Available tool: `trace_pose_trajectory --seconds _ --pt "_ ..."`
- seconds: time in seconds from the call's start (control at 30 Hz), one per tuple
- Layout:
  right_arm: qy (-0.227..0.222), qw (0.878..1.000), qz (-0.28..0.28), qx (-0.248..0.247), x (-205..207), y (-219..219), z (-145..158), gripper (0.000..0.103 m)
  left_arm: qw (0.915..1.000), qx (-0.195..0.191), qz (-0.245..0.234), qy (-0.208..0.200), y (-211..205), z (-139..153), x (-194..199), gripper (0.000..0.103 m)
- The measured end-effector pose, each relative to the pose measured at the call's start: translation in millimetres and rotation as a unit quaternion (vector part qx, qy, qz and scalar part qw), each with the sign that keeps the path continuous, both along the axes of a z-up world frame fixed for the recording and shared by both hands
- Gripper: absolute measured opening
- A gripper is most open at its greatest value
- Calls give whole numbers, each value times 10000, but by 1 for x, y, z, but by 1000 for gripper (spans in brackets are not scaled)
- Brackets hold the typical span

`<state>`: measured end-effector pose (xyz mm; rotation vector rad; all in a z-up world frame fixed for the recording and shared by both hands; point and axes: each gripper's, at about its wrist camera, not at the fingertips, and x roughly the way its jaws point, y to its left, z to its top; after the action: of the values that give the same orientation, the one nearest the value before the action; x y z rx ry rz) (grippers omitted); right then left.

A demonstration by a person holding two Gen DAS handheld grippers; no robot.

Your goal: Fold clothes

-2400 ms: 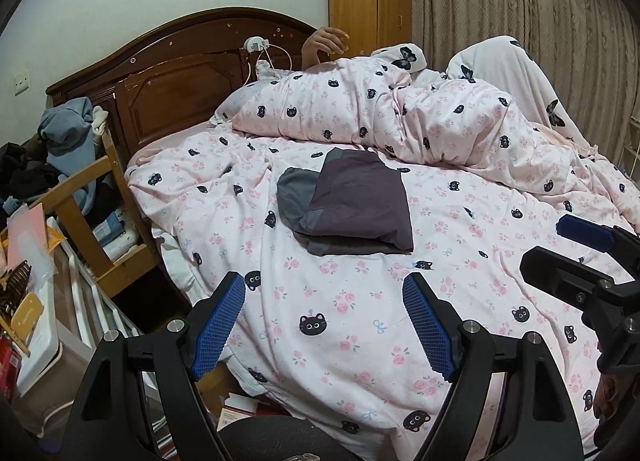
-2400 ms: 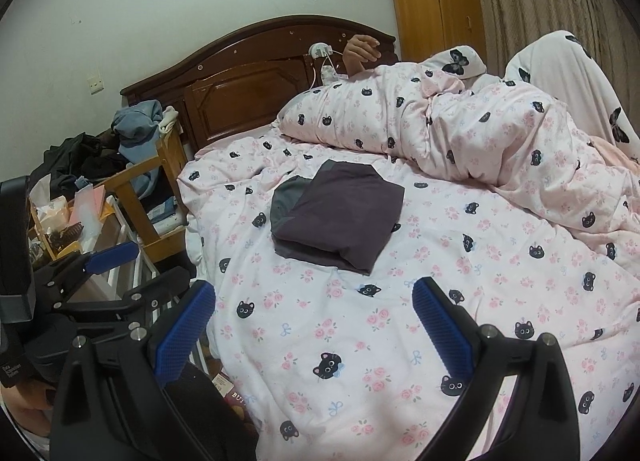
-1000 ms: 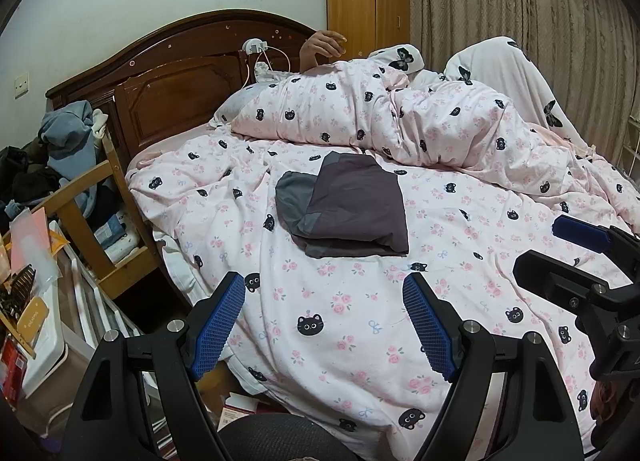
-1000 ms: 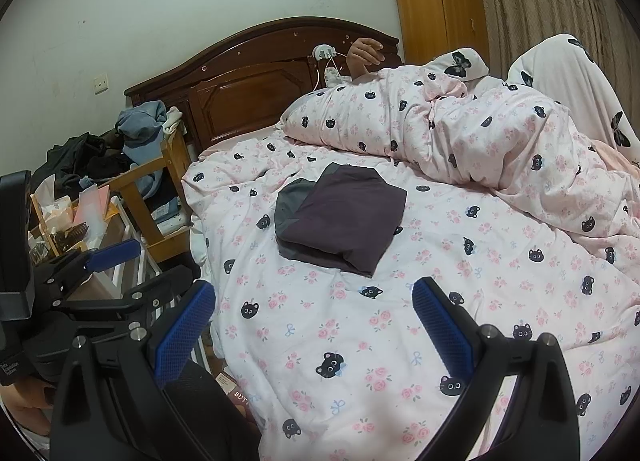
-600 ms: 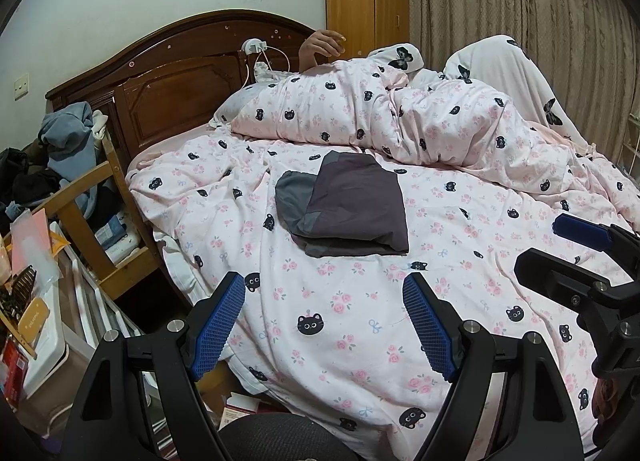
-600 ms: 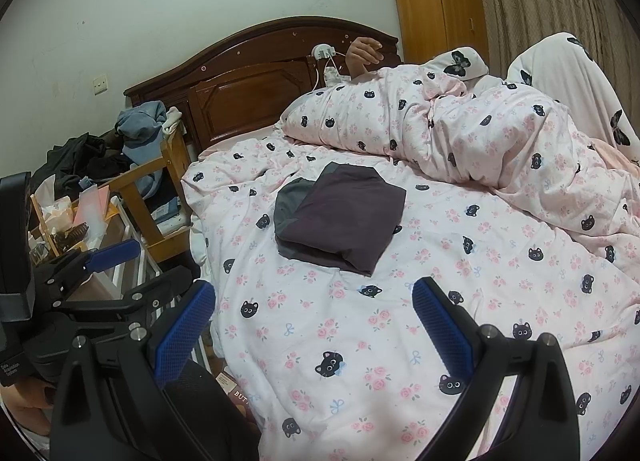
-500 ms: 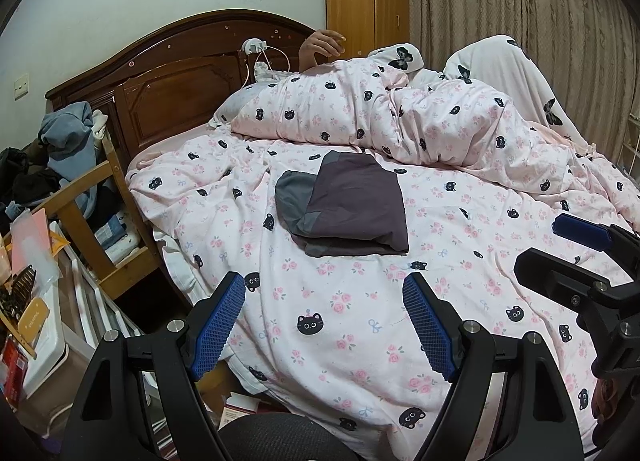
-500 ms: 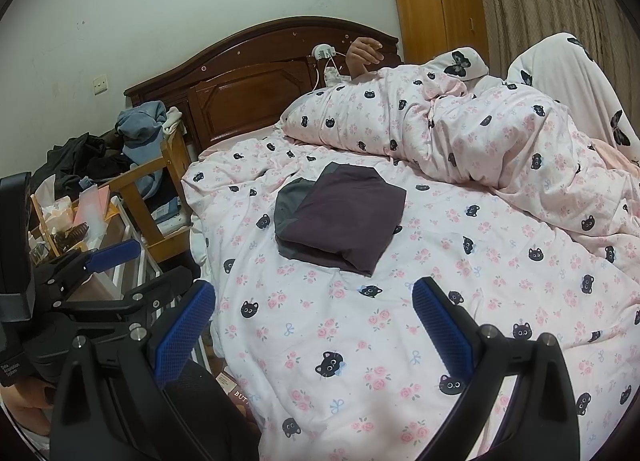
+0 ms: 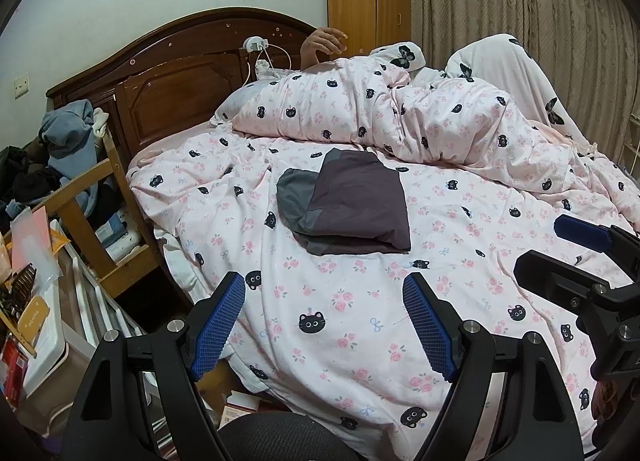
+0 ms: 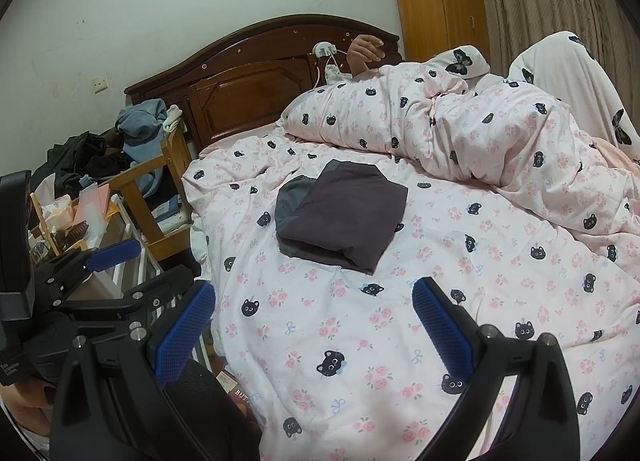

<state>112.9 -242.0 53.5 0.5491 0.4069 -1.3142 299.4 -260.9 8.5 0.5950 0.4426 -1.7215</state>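
Jaws on both tools stand wide apart and empty. Left gripper (image 9: 324,325) hangs over the near edge of the bed, blue pads spread, nothing between them but cat-print duvet (image 9: 360,301). Right gripper (image 10: 314,337) likewise: pads splayed, no cloth held, hovering above the near part of the duvet. Each tool shows at the edge of the other's view, so the two sit side by side, apart from one another. Folded dark garment (image 9: 348,207) lies flat on the duvet around mid-bed, well beyond both sets of jaws, touched by neither; a grey inner layer sticks out at its left end under the purple-brown top layer. Judged from its compact rectangular shape, folding looks finished or nearly so. Behind it, a bunched quilt (image 9: 380,117) covers someone lying down, whose hand (image 9: 324,45) is raised by the headboard (image 9: 180,77). To the left, a wooden chair (image 9: 92,213) is piled with clothes. Risks, as judgement: the duvet is soft and rumpled, so jaws reaching for the garment could pinch bedding along with it and drag the stack open; gripping only the top layer would undo the fold; movement from the sleeper could shift the surface.
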Motion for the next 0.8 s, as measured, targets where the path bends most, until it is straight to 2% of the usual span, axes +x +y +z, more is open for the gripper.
trace_pose_trajectory --seconds 0.8 --pt "-3 10000 1 -2 2 0 0 101 10000 5 30 14 1 0 0 77"
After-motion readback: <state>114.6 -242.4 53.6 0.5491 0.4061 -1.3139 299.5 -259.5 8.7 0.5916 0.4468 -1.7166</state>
